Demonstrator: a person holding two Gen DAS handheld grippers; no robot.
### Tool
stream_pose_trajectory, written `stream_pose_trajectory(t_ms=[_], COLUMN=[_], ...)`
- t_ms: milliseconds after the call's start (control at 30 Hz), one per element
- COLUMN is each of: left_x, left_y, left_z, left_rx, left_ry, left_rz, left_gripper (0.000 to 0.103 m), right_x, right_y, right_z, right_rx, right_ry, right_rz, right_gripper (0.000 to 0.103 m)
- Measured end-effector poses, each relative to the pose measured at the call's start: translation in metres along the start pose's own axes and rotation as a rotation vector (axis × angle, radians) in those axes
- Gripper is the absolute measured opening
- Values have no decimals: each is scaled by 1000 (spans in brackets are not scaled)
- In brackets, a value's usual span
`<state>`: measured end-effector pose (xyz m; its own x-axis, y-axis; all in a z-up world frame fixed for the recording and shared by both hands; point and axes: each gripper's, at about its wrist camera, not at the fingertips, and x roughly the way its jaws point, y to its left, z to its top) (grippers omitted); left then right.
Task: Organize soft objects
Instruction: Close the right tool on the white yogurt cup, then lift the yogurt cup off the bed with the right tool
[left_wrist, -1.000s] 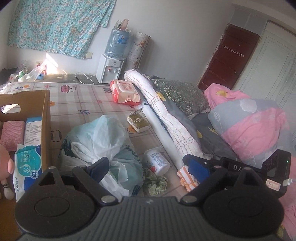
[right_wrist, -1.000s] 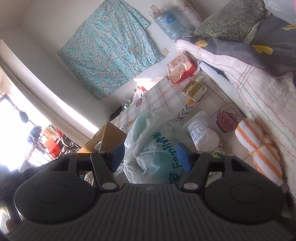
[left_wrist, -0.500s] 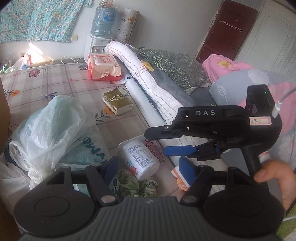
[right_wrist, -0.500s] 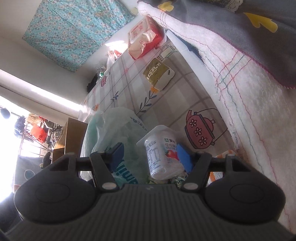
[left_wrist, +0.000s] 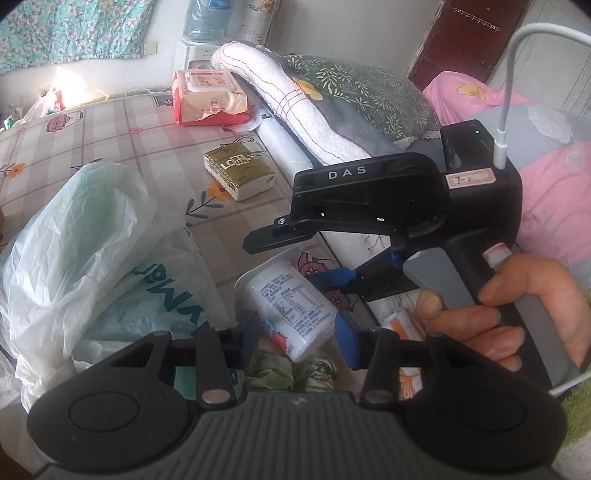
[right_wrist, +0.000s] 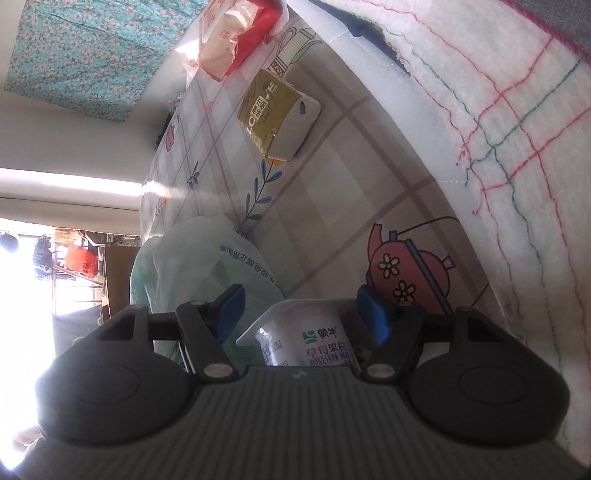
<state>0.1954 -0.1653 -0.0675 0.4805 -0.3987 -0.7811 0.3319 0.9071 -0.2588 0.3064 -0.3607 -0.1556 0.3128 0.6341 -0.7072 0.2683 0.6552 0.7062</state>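
Both closing hand-held grippers, left (left_wrist: 299, 338) and right (right_wrist: 301, 314), now straddle 1 sealed yogurt cup (left_wrist: 291, 306), ungripped.

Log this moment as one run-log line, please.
left claw: closing, around yogurt cup, no clear contact | right claw: closing, same cup between pads | cup: lying beside plastic bag | phase: approach

Daylight blows out the right wrist view's left edge; both fisheye views curve strongly, slightly soft.
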Motion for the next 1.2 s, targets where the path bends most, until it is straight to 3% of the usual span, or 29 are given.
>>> stream_pose_trajectory(t_ms=[100, 233, 300, 967, 1200], left_x=[4, 5, 5, 2, 7], left_y=[1, 0, -3, -19, -24], left_z=[-2, -6, -8, -18, -20], left_rx=[-6, -6, -1, 42, 54], left_ry=[11, 22, 24, 29, 59], left_rz=[6, 6, 2, -18, -25], left_gripper=[44, 43, 43, 44, 62], right_x=[1, -12, -18, -61, -82], right_y=[-3, 3, 4, -6, -19], right_z=[-3, -9, -12, -42, -55], right_rx=[6, -37, -56, -157, -150], right_ry=[-15, -39, -48, -111, -141], right_rz=[26, 71, 64, 30, 34], right_gripper=[51, 24, 20, 16, 16])
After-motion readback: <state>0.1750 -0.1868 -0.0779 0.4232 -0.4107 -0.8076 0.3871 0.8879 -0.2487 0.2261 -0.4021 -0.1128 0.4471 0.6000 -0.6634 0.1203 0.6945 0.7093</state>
